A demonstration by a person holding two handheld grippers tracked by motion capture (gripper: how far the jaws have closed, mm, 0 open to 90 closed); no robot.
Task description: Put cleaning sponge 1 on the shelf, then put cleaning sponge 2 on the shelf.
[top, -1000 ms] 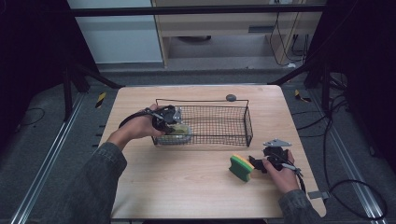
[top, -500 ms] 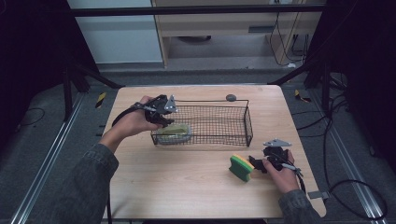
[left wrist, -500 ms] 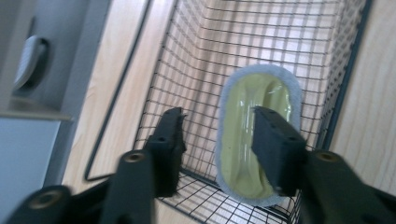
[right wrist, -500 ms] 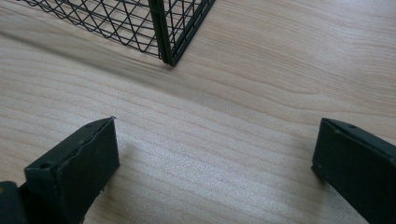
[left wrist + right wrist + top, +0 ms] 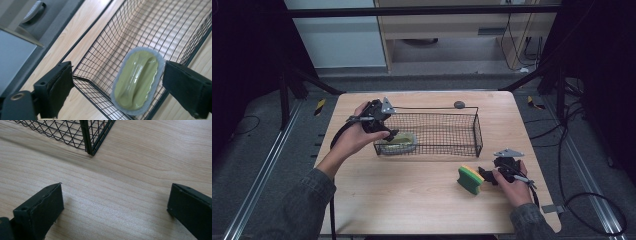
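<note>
The left gripper [image 5: 384,131] has just been opening; its jaws now stand wide with nothing between them, over the black wire basket's [image 5: 477,131] left end. Below lies the pale green oval scrubbing pad [image 5: 137,80] on the basket floor, long axis running about one to seven o'clock. The right gripper [image 5: 484,175], jaws apart, rests beside the yellow-green sponge [image 5: 470,179] at nine o'clock, nearer to it.
</note>
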